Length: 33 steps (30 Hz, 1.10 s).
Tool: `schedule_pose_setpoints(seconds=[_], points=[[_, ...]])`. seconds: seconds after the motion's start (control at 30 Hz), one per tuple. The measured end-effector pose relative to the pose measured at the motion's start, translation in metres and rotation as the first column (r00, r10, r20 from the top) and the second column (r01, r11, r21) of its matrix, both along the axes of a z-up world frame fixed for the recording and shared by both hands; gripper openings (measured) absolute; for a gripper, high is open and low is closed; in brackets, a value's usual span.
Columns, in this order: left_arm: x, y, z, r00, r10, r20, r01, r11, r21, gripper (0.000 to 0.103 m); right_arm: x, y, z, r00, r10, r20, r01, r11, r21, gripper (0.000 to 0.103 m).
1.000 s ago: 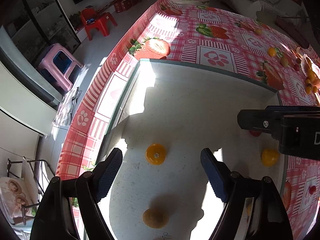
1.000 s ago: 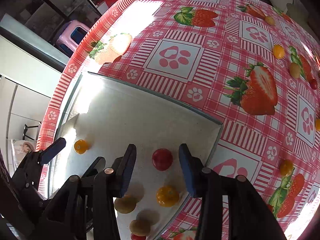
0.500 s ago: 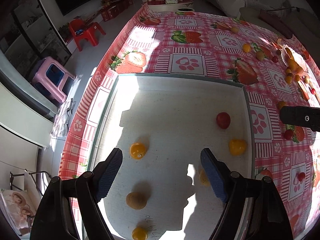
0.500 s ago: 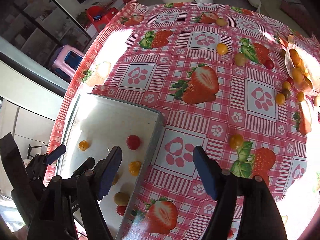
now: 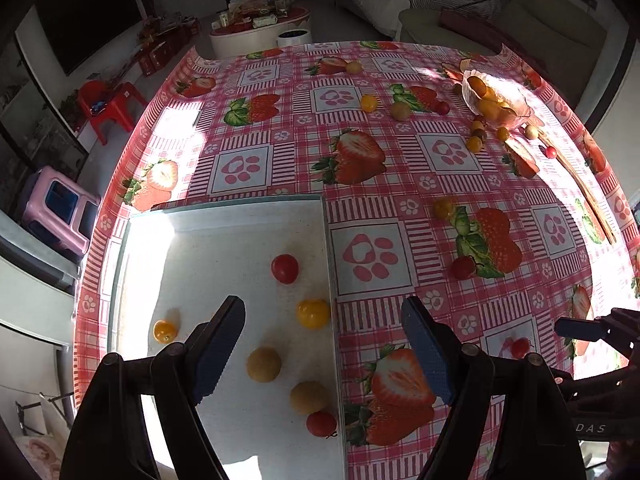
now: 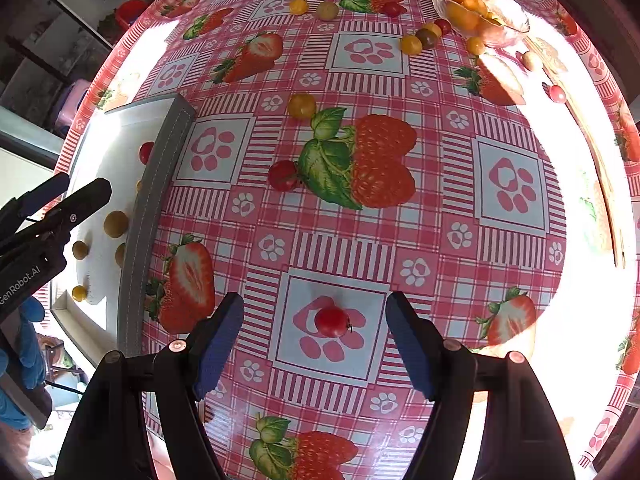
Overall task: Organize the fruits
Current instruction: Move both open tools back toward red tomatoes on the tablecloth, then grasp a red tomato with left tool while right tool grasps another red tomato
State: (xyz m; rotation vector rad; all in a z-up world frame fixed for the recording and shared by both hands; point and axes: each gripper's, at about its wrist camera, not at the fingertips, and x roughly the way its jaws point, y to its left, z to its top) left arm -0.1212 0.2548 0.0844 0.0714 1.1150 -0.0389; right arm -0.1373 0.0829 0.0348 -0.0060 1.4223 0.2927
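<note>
**A family living room at home**

The table wears a pink checked oilcloth (image 5: 372, 208) printed with strawberries and paw marks. Behind it stand a pale sofa (image 5: 448, 4) with throws, a low round coffee table (image 5: 260, 30) crowded with packets, and a large dark television (image 5: 88, 16) on the wall. A red child's chair (image 5: 112, 108) and a pink plastic stool (image 5: 60, 208) sit on the floor.
</note>
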Motion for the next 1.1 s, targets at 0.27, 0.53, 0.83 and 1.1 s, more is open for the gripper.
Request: schedule_pose_setpoints(seconds=[0.27,0.53,0.83,1.1], points=[[0.019,-0.054,-0.02,0.994,-0.084,-0.064,0.08,0.995,-0.057,0.081,-0.015,-0.014,-0.01,1.0,-0.029,-0.003,0.029,1.0,-0.003,0.077],[0.04,-0.077,-0.049,0.991,-0.08,-0.108,0.073,0.995,-0.073,0.081,-0.015,-0.015,-0.015,1.0,-0.018,0.01,0.018,1.0,0.007,0.063],[0.049,-0.094,-0.066,0.984,-0.104,-0.142,0.094,0.993,-0.076,0.065,-0.016,-0.008,-0.019,0.999,0.009,0.037,-0.009,1.0,0.0,0.056],[0.048,-0.101,-0.069,0.984,-0.129,-0.126,0.122,0.991,-0.059,0.036,-0.011,0.001,-0.02,0.997,0.038,0.061,-0.037,0.999,-0.017,0.03]])
